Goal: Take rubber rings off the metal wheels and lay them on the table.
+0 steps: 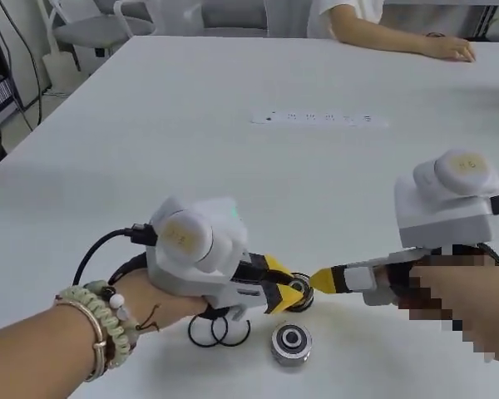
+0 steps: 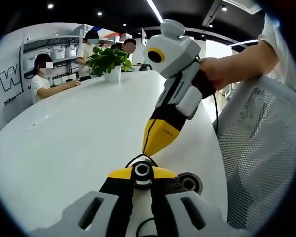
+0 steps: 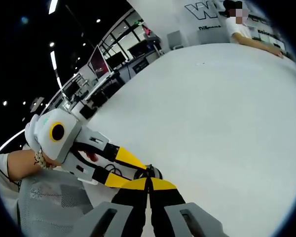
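Nearest you, a spare metal wheel (image 1: 291, 342) sits on the counter (image 1: 233, 166) beside two freed rings (image 1: 220, 331). Your left gripper (image 1: 293, 293) has its jaws clamped on another wheel (image 2: 142, 173). Your right gripper (image 1: 320, 280) has its jaws pinched shut on that wheel's rubber ring (image 2: 139, 159), which is thin and likely stretchy, so it is best held at its lifted edge.

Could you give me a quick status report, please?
Left gripper shut on metal wheel. Right gripper pinching its rubber ring. Two loose rings and second wheel on table, nothing blocking.
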`<state>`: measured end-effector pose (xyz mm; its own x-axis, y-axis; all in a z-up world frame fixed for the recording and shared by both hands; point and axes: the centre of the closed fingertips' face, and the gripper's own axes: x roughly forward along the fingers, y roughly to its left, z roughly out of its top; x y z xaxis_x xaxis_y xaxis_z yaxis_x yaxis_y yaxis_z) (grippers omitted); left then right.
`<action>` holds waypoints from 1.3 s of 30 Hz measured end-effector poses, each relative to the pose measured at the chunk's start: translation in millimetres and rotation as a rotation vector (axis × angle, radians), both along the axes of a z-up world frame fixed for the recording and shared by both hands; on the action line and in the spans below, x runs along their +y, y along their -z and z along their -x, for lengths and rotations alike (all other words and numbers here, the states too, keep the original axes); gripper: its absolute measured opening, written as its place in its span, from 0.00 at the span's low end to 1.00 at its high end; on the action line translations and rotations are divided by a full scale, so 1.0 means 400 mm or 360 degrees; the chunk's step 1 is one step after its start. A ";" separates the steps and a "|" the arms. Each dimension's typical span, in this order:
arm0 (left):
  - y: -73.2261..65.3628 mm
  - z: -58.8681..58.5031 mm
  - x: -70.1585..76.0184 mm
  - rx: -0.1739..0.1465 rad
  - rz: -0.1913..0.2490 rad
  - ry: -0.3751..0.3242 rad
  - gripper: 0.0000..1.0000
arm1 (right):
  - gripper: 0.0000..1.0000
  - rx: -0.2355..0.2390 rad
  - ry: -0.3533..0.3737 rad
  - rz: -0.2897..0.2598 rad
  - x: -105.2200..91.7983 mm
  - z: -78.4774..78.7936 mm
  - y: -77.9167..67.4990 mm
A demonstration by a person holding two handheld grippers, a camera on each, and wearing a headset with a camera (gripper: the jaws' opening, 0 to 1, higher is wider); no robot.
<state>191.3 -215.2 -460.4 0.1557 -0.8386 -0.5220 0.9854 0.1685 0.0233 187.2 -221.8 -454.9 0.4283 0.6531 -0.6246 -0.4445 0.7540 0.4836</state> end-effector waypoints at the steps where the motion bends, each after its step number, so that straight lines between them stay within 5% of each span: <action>1: 0.000 0.001 0.001 -0.0001 -0.0004 0.0005 0.08 | 0.00 0.0000 0.0003 -0.0001 0.000 -0.001 0.000; 17: 0.001 0.001 0.006 -0.0003 -0.0008 0.0018 0.05 | 0.00 -0.0036 0.0020 -0.0116 0.020 -0.008 -0.040; 30: -0.002 0.013 0.005 0.0034 -0.0073 0.0044 0.08 | 0.00 0.0019 0.0064 -0.0078 -0.001 -0.005 -0.017; 35: -0.015 0.018 0.006 0.0039 -0.0075 0.0060 0.11 | 0.00 0.0023 0.0068 -0.0076 -0.004 -0.004 -0.017; 39: -0.062 0.022 0.001 -0.0011 -0.0020 0.0100 0.15 | 0.00 0.0020 0.0076 -0.0079 -0.009 -0.005 -0.022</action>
